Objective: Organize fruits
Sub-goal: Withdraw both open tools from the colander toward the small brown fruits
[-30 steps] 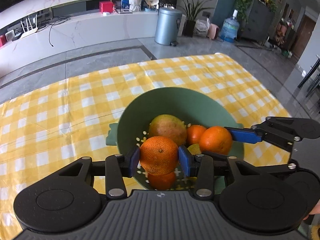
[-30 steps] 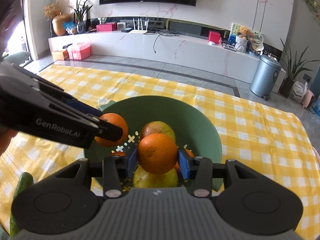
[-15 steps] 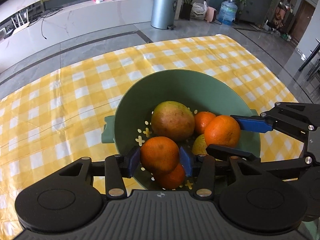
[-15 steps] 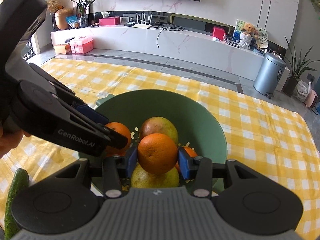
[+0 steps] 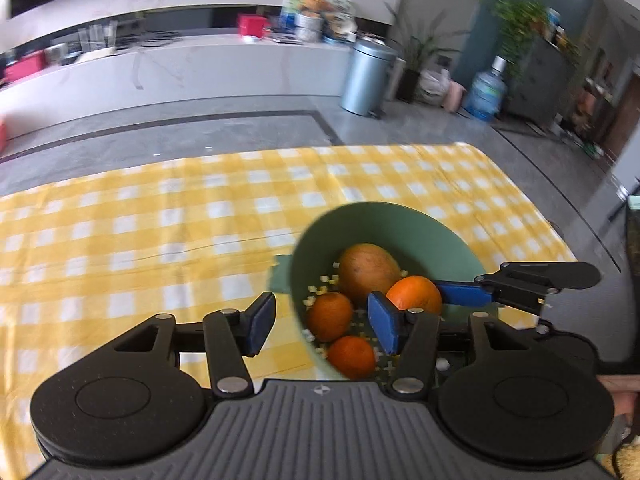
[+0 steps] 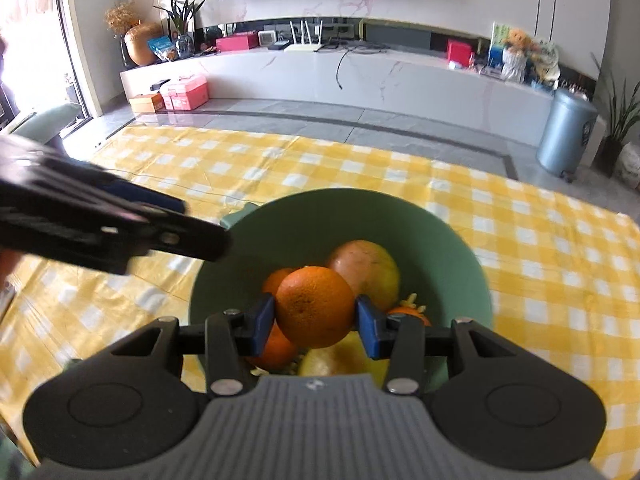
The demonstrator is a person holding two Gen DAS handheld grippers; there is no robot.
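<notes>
1. Fruits sit mostly inside the green colander (image 6: 400, 216), which stands on the yellow checked tablecloth (image 6: 540, 248): a mango (image 5: 370, 266) at 12 o'clock in the pile, with small oranges below it.
2. Progress looks well along, since I see no loose fruit on the visible cloth; one orange (image 6: 315, 306) remains to be set down.
3. Right gripper (image 6: 315, 322) is clamped on that orange, holding it over the colander's middle.
4. Left gripper (image 5: 322, 322) holds nothing; its jaws are opening over the colander's 9 o'clock rim, with a small orange (image 5: 330, 315) lying in the colander between and below the pads.
5. Skins look bright and unbruised; the mango is mottled green and red. Pale cut-out holes dot the colander floor.
</notes>
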